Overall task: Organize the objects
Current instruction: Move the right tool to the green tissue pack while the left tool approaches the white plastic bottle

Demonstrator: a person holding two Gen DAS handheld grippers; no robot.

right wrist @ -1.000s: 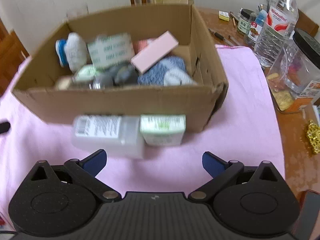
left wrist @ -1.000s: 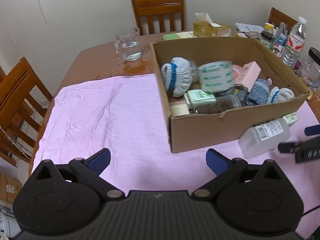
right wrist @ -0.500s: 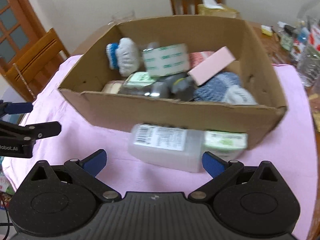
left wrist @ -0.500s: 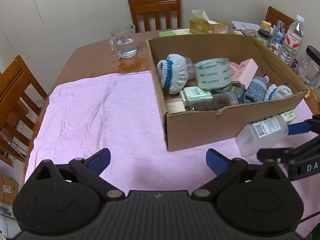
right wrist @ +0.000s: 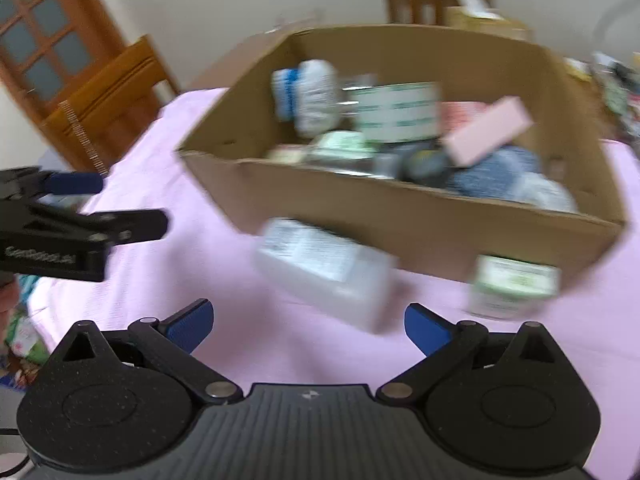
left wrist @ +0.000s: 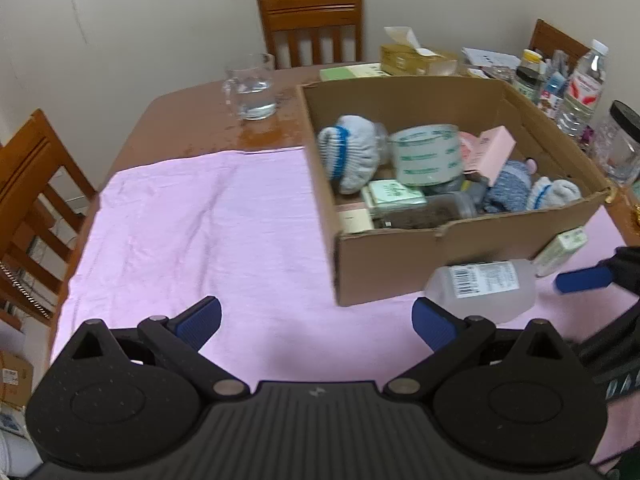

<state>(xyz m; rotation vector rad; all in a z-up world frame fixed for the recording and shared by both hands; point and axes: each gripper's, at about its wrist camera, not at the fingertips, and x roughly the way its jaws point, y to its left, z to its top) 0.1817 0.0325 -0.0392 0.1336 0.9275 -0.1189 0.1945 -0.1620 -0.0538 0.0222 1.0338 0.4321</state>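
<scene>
An open cardboard box stands on a pink cloth and holds rolled socks, a tape roll, a pink box and a jar. In front of it lie a clear plastic bottle on its side and a small green-and-white carton. My left gripper is open over bare cloth, left of the bottle. My right gripper is open just short of the bottle; one of its fingers shows in the left wrist view.
A glass pitcher of water stands on the wooden table behind the cloth. A tissue box, bottles and a jar crowd the far right. Wooden chairs stand around the table. The cloth's left half is bare.
My right gripper has swung left around the box front, so the bottle now lies straight ahead of it. My left gripper pulled back slightly; both stayed open.
</scene>
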